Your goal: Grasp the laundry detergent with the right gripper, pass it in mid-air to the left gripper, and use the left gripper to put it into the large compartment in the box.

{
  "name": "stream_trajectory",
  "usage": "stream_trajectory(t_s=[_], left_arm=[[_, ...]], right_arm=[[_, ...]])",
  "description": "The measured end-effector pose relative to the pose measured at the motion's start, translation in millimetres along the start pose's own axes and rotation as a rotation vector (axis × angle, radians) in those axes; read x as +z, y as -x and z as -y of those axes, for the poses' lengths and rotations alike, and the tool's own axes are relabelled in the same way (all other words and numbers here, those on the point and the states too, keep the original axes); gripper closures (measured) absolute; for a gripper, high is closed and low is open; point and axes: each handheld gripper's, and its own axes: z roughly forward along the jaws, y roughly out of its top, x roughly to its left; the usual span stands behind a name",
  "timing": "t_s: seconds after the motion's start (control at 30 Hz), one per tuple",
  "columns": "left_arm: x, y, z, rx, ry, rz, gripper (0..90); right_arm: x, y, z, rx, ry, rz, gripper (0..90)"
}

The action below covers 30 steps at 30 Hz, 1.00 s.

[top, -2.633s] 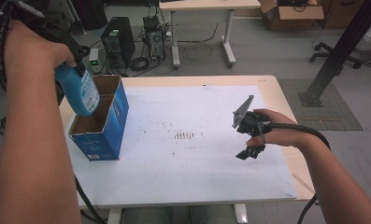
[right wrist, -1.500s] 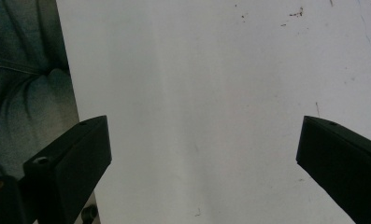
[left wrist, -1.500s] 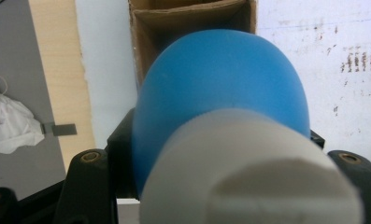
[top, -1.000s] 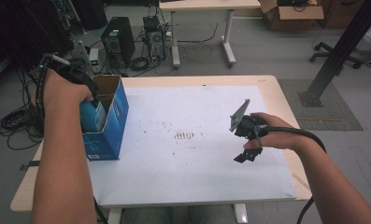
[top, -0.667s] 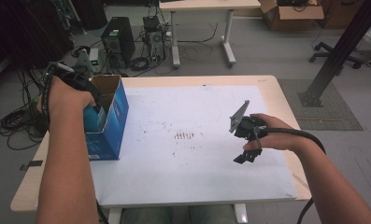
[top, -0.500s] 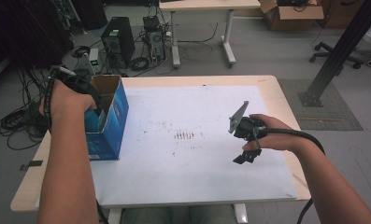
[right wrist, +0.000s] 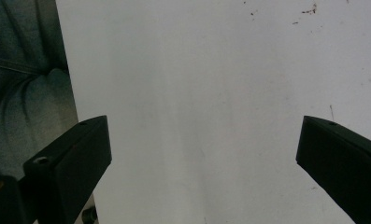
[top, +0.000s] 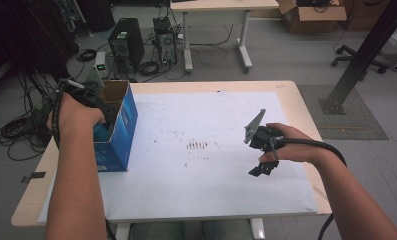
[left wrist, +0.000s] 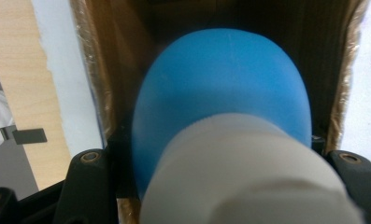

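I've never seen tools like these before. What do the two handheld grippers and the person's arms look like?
Both grippers are black. The right gripper carries a grey three-cornered plate on top and trails a thick black cable along the forearm. Its two jaws are flat, blocky black slabs. The left gripper has black jaws with small brass-coloured screw holes. Both forearms are bare, with no sleeves.

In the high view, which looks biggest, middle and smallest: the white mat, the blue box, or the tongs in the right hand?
1. White mat, largest by far; it covers most of the tabletop.
2. Blue box, standing at the mat's left edge.
3. Right tongs, smallest; held above the mat and nearer the camera, yet clearly smaller.
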Motion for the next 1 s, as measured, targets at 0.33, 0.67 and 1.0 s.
stream_trajectory(t_s=[0.33,0.67,1.0], left_arm=[[10.7,2.4,-1.2,0.003,-0.017,-0.012,38.7],[20.2,-0.1,-0.8,-0.001,-0.026,-0.004,38.7],[21.1,-1.3,-0.5,0.000,-0.025,0.000,38.6]], right_arm=[[-1.0,-0.5,4.6,0.008,0.003,0.003,3.3],[-0.7,-1.4,6.6,0.010,0.004,0.002,3.3],[0.3,-2.9,3.7,0.006,0.005,0.000,3.3]])
